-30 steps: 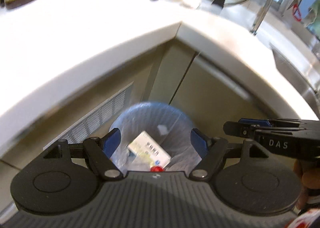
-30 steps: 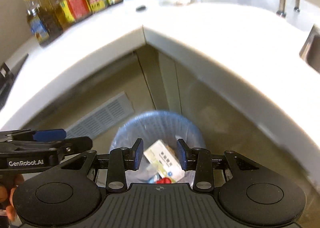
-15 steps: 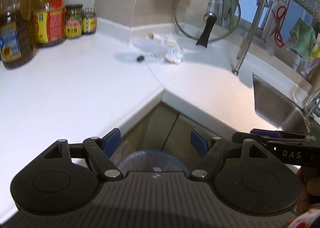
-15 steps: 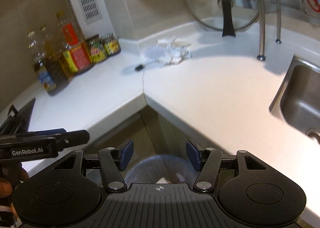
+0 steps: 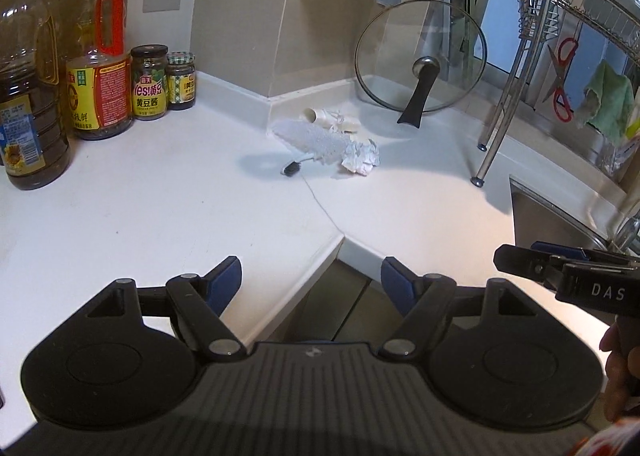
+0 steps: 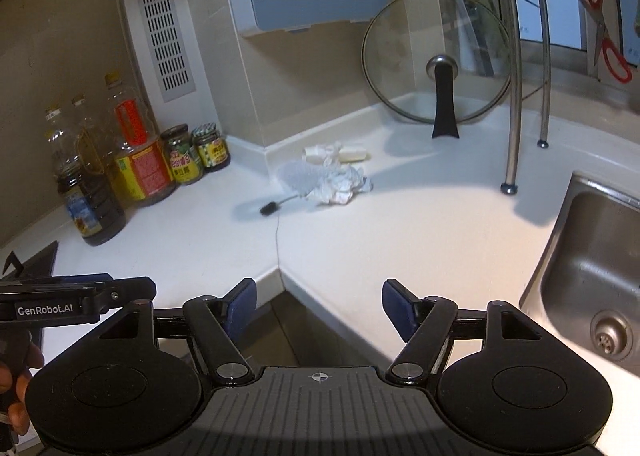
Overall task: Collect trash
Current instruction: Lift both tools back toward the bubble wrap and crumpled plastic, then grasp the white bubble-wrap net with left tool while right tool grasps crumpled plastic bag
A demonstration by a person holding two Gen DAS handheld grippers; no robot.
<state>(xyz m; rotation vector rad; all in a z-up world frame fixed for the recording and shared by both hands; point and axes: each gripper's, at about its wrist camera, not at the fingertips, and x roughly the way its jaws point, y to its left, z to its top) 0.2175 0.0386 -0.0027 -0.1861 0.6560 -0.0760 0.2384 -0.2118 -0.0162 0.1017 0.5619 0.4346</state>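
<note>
White L-shaped kitchen countertop (image 5: 168, 191), inner corner, is filling both of my views. Items I am logging:

Trash, back corner by the wall: one crumpled white paper wad (image 5: 361, 156) (image 6: 340, 185); touching its left side, one clear plastic piece (image 5: 310, 137) (image 6: 301, 175) on a thin stem ending in a small black tip (image 5: 292, 167) (image 6: 269, 209), its long axis running diagonally, black tip pointing toward me and left; behind these, pale cream scraps (image 5: 334, 119) (image 6: 344, 153), count unclear.

Against the left wall: two oil bottles (image 5: 28, 95) (image 5: 100, 67) in my left view, three in my right; two jars (image 5: 150, 83) (image 5: 181, 81).

One glass pot lid (image 5: 420, 55) (image 6: 438, 55) is leaning upright on the back wall. One steel sink (image 6: 592, 288) is sitting at right. One pair of red scissors (image 5: 560, 75) is hanging.

Left gripper (image 5: 312, 282) is hovering over the counter's front corner, jaws standing apart, nothing between them. Right gripper (image 6: 318, 306) is opening, jaws likewise empty. Both are well apart from the trash.
</note>
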